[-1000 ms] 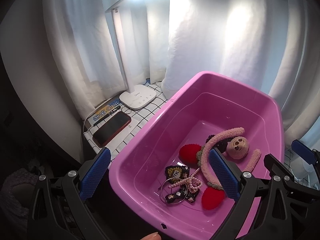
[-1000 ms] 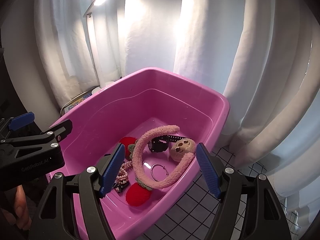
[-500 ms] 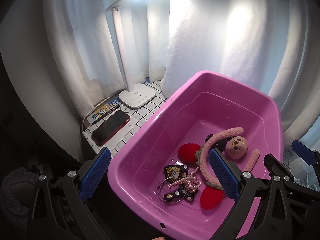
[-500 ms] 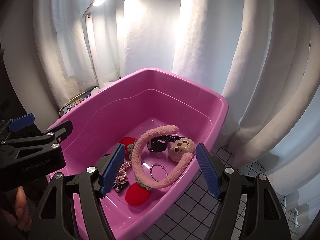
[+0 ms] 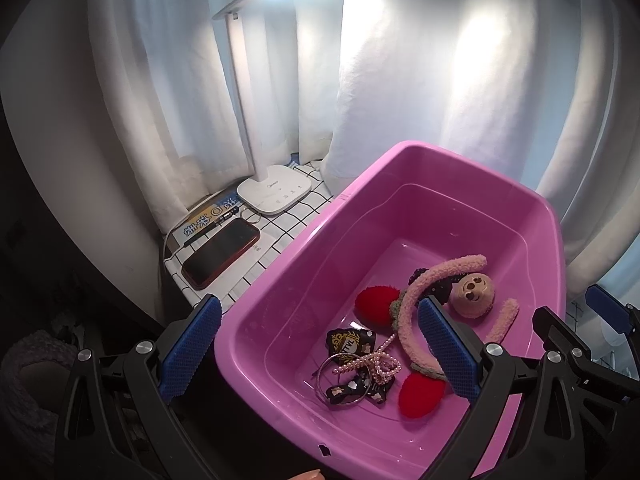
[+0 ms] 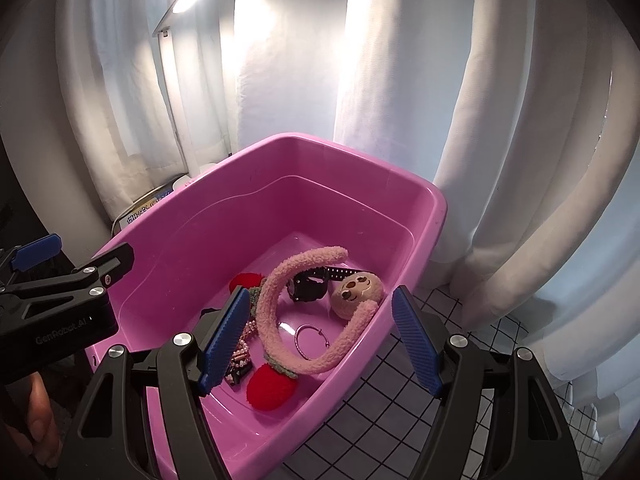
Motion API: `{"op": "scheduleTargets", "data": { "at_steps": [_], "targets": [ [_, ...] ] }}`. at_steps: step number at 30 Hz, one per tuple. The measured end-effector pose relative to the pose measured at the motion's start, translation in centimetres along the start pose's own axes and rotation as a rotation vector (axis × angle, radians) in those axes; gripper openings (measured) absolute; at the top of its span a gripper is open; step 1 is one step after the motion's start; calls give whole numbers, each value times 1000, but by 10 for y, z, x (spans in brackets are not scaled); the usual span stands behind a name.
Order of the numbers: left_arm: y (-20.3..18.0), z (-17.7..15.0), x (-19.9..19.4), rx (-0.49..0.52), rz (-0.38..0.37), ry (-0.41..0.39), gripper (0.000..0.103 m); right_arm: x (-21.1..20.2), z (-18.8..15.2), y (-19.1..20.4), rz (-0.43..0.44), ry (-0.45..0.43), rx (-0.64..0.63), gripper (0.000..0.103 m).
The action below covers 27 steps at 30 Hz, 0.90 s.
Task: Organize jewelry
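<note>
White curtains are backing a checked tabletop [image 6: 372, 412] where both the left gripper [image 5: 320, 352] and right gripper [image 6: 320, 340] are hovering wide open and empty above the pink tub [image 6: 434, 216], seemingly since the plush headband [image 6: 276, 300], pearl strand [image 5: 380, 362] and rings are already lying gathered inside.

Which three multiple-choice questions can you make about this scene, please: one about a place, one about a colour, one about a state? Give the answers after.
1. Where does the phone lie?
A. in the tub
B. on the checked cloth, beside the lamp base
C. in a gripper

2. What colour is the tub?
A. pink
B. green
C. white

3. How is the right gripper?
A. shut on the headband
B. shut and empty
C. open and empty

Answers: B, it lies outside the tub; A, its walls are pink; C, its blue pads are wide apart, nothing between them.
</note>
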<state>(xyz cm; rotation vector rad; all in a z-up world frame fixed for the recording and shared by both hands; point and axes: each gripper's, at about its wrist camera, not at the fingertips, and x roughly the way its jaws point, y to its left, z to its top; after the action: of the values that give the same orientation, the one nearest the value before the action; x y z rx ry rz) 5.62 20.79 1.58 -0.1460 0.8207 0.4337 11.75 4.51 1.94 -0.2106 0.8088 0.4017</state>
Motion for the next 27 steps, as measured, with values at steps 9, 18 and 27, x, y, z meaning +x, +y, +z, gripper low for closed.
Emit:
{"op": "scheduleTargets", "data": {
  "at_steps": [9,18,27],
  "targets": [
    [0,-1,0,-2,3,6,97,-1,-1,0,-4,1,1,70],
    [0,-1,-1,-10,5,5,97,0,-2,1,-2,6,0,70],
    [2,-2,-3,-27,10,-3,97,1,-4,2,1,8,7,70]
  ]
}}
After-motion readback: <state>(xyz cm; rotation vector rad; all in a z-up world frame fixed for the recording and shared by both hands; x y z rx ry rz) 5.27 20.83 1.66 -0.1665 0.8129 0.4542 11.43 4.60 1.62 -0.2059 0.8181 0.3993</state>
